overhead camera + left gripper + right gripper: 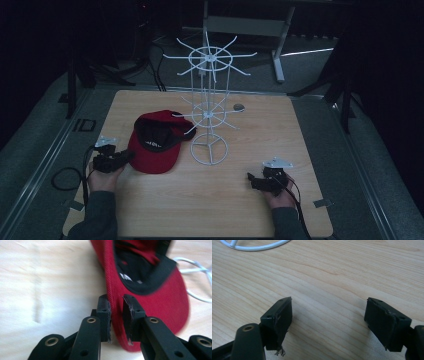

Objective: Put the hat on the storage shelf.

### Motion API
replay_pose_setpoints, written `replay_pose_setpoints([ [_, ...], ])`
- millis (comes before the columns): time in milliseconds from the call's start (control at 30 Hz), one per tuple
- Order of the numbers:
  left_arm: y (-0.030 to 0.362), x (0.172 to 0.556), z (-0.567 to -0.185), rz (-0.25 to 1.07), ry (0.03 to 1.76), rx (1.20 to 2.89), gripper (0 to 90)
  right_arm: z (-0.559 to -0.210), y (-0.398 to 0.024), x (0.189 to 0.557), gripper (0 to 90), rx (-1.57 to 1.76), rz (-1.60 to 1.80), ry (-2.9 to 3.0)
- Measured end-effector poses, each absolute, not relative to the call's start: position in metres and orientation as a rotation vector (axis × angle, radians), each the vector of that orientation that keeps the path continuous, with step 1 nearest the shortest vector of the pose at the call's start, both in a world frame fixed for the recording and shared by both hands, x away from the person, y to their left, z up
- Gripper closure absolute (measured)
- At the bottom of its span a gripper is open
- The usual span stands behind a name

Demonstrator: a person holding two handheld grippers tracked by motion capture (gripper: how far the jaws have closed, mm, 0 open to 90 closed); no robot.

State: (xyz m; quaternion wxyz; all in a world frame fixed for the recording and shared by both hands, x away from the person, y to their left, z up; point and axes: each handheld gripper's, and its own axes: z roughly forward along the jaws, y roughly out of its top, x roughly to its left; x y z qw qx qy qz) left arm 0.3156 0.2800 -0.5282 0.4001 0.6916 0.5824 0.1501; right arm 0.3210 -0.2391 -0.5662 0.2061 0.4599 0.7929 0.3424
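Red corduroy baseball cap (pixel 155 142) with black lining lies crown-down on the pale wood worktop (pixel 210 200), centre-left of the high view, its back edge touching or overlapping the lower hooks of the white wire two-tier hook stand (pixel 209 107) just right of it.

Left hand-held gripper (pixel 116 315) is at the cap's brim edge. In the left gripper view its jaws straddle the brim rim, one pad (pixel 105 312) outside, the other on the underside. They stand nearly together on the fabric, but I can't tell whether they're actually biting; the frame is motion-blurred.

Right hand-held gripper (pixel 328 322) sits lower right in the high view (pixel 270 180), well apart from cap and stand. Jaws wide apart, nothing between them, bare worktop below, with a bit of the stand's base ring (pixel 254 246) at the upper left of its view.

Judgement: the job looks like picking up the cap by the brim, likely to hang it on the stand.

Risks:
- Grip is on the very edge of the brim. A shallow bite plus the cap's weight means it could slip out on the lift.
- The cap is next to the lower hooks, so it could snag on the way up and drag or tip the light wire stand.
- Nothing steadies the stand, since the right one is idle.
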Motion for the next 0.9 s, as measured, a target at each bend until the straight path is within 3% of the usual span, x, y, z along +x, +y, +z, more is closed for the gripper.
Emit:
replay_pose_setpoints([
  [200,0.255,0.308,-0.543,0.206,1.387,1.842,68.3,-0.566,-0.239,0.321,22.3,1.281,0.954,2.209],
  [467,0.25,0.328,-0.555,0.05,1.371,1.806,62.0,-0.566,-0.239,0.321,22.3,1.282,0.955,2.209],
  [667,0.237,0.336,-0.559,-0.005,1.346,1.873,61.6,-0.566,-0.239,0.321,22.3,1.282,0.954,2.209],
  [900,0.234,0.343,-0.558,-0.055,1.352,1.849,71.2,-0.566,-0.239,0.321,22.3,1.284,0.954,2.209],
])
